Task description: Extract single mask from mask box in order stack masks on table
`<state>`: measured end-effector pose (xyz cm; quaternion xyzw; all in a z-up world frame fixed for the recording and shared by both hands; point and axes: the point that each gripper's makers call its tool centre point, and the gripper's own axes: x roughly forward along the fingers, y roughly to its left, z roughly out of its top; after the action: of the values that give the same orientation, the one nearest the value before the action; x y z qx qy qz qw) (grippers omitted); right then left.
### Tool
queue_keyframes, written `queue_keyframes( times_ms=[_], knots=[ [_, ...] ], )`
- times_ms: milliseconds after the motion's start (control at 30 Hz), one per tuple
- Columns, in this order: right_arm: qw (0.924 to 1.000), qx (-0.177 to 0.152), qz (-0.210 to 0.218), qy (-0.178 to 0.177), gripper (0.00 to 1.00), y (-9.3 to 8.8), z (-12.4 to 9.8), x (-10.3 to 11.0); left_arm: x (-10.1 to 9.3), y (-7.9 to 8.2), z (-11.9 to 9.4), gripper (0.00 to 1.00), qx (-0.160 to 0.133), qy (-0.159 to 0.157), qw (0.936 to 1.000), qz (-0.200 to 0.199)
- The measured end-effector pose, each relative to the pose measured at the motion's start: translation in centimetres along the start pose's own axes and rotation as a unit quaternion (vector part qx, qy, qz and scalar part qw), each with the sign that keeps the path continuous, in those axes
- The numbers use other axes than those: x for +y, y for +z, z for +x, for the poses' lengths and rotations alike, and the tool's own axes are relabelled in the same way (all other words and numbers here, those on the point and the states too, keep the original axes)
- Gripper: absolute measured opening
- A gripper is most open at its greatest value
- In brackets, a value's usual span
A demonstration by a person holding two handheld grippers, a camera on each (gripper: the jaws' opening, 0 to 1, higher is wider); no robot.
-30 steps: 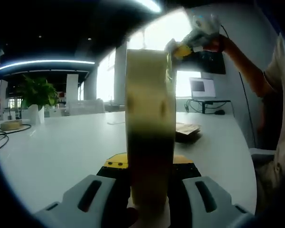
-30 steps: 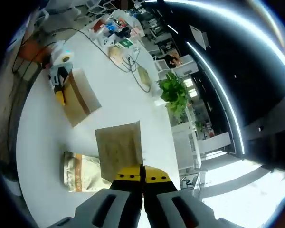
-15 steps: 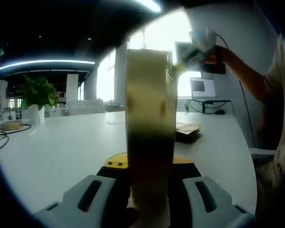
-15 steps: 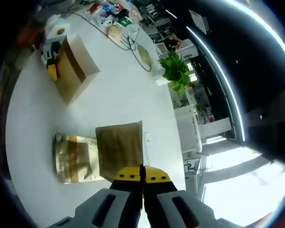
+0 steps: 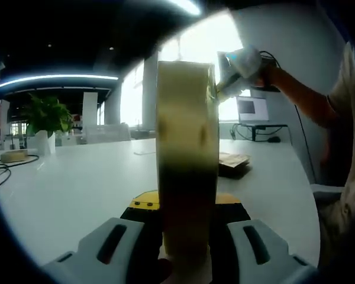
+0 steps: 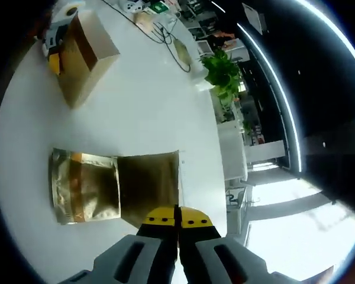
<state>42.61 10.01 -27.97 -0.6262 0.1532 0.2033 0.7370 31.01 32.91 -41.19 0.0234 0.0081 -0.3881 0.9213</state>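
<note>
The tan mask box (image 5: 186,154) stands upright between the jaws of my left gripper (image 5: 186,206), which is shut on it. In the right gripper view the same box (image 6: 83,56) sits at the top left on the white table (image 6: 148,112), with the left gripper (image 6: 54,44) behind it. My right gripper (image 6: 177,216) is shut on one brown mask packet (image 6: 149,186), held above the table beside a small stack of packets (image 6: 86,192). In the left gripper view a hand holds the right gripper (image 5: 239,64) up high, past the box's top edge, and the stack (image 5: 232,161) lies on the table.
A potted plant (image 5: 46,121) stands at the table's far side, also seen as the plant (image 6: 222,71). Cables (image 5: 3,164) lie near it. A monitor (image 5: 251,109) sits on a desk behind. The person's arm (image 5: 310,92) and body fill the right edge.
The right gripper has carried the packet lower and closer to the stack; in the left gripper view it has dropped a little. The left gripper and the box have stayed still.
</note>
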Motion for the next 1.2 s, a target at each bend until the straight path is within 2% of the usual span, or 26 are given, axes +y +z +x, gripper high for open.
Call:
queue_keyframes(
  times_ms=[133, 200, 400, 533, 633, 800, 1200],
  knots=[
    [0.9999, 0.009, -0.013, -0.002, 0.00, -0.2, 0.3, 0.2, 0.0, 0.0, 0.0, 0.20, 0.000, 0.000, 1.0000, 0.000],
    [0.9998, 0.010, -0.018, 0.003, 0.00, -0.2, 0.4, 1.0, 0.0, 0.0, 0.0, 0.20, 0.000, 0.000, 1.0000, 0.000],
    [0.9995, 0.008, -0.029, 0.011, 0.00, 0.5, -0.9, 2.4, 0.0, 0.0, 0.0, 0.20, 0.000, -0.001, 1.0000, 0.000],
    [0.9991, -0.008, -0.021, 0.035, 0.00, 1.2, -1.8, 4.3, 0.0, 0.0, 0.0, 0.20, 0.000, -0.001, 1.0000, -0.001],
    [0.9985, -0.007, -0.024, 0.049, 0.00, 1.3, -2.3, 5.9, 0.0, 0.0, 0.0, 0.20, 0.000, -0.001, 1.0000, 0.000],
    [0.9959, -0.015, -0.005, 0.090, 0.00, 1.1, -2.4, 8.9, 0.0, 0.0, 0.0, 0.20, 0.000, -0.001, 1.0000, 0.000],
    [0.9899, -0.015, 0.025, 0.139, 0.00, 0.3, -2.2, 13.4, 0.0, 0.0, 0.0, 0.20, 0.000, 0.000, 1.0000, 0.000]
  ],
)
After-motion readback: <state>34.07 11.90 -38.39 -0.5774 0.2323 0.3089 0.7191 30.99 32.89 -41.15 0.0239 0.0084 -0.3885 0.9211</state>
